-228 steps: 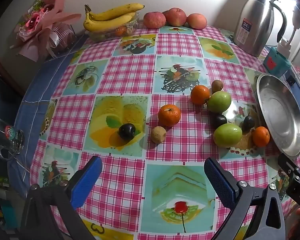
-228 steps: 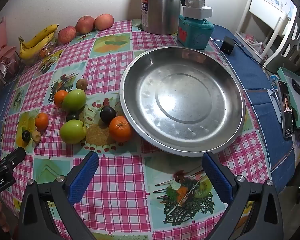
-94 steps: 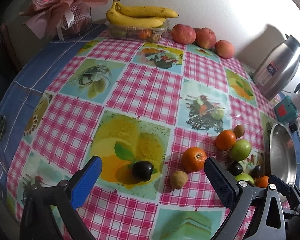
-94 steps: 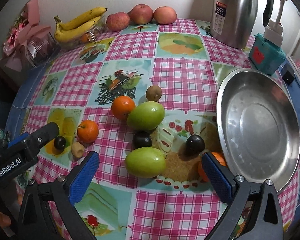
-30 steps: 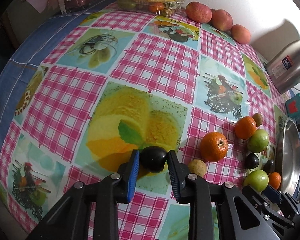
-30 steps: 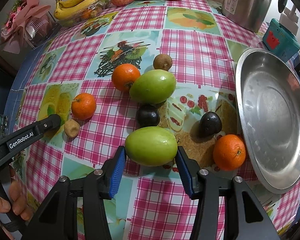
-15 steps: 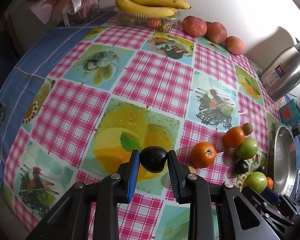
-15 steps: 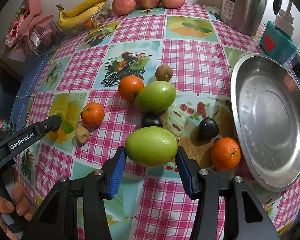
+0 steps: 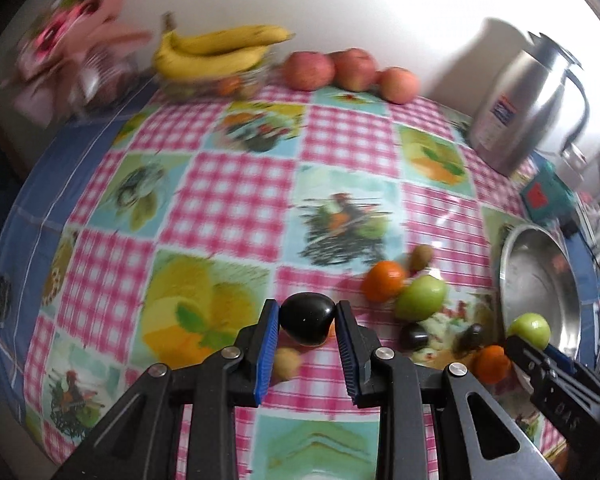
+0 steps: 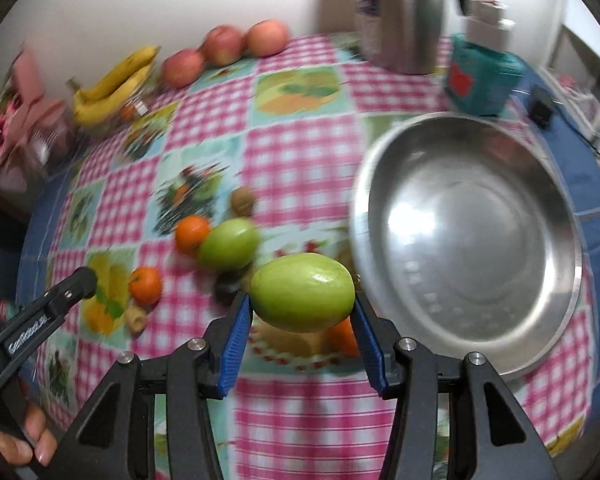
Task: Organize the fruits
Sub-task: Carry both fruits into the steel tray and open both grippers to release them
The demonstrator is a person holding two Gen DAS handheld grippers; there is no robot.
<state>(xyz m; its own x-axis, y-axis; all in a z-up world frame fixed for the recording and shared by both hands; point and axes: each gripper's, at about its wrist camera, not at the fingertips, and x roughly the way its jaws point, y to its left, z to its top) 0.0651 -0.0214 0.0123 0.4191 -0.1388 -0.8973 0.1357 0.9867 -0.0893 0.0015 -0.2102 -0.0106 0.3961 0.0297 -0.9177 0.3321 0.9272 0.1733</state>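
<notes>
Left gripper (image 9: pixel 307 320) clamped on a dark plum (image 9: pixel 307 324), held clear above the cloth (image 9: pixel 236 192), left of the pan (image 10: pixel 466 240). Right gripper (image 10: pixel 302 312) clamped on a green fruit (image 10: pixel 302 291), lifted just left of the pan's rim. Second green fruit (image 10: pixel 229 243) and oranges (image 10: pixel 191 233) lie left of the pan. Bananas (image 9: pixel 216 50) and apples (image 9: pixel 342 67) far behind it.

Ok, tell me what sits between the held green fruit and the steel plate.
Nothing: in the right wrist view, the green fruit in the right tool hangs beside the steel plate.
</notes>
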